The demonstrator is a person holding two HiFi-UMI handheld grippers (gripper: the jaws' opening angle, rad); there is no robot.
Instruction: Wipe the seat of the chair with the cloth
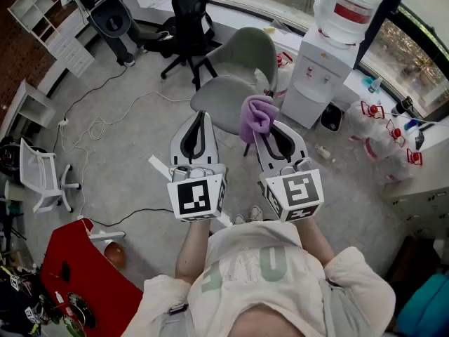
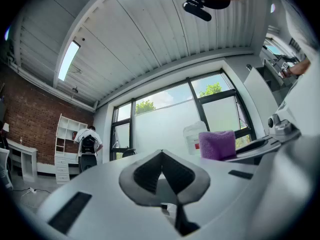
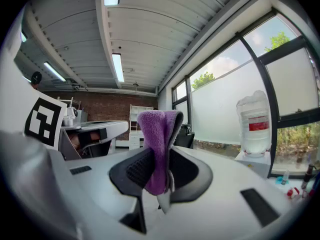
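A grey-green shell chair (image 1: 235,83) stands on the floor ahead of me, its seat (image 1: 221,98) bare. My right gripper (image 1: 269,126) is shut on a purple cloth (image 1: 257,115), which sticks up folded between the jaws (image 3: 159,149). The cloth hangs over the chair's near right edge in the head view. My left gripper (image 1: 198,123) is shut with nothing in it, held beside the right one, near the seat's front left. From the left gripper view (image 2: 161,170) the purple cloth (image 2: 218,145) shows at the right.
A water dispenser (image 1: 324,65) with a large bottle (image 1: 347,5) stands right of the chair. A black office chair (image 1: 188,30) is behind it. Cables (image 1: 98,121) lie on the floor at left, near a small white chair (image 1: 43,176). A person (image 1: 112,16) stands far left.
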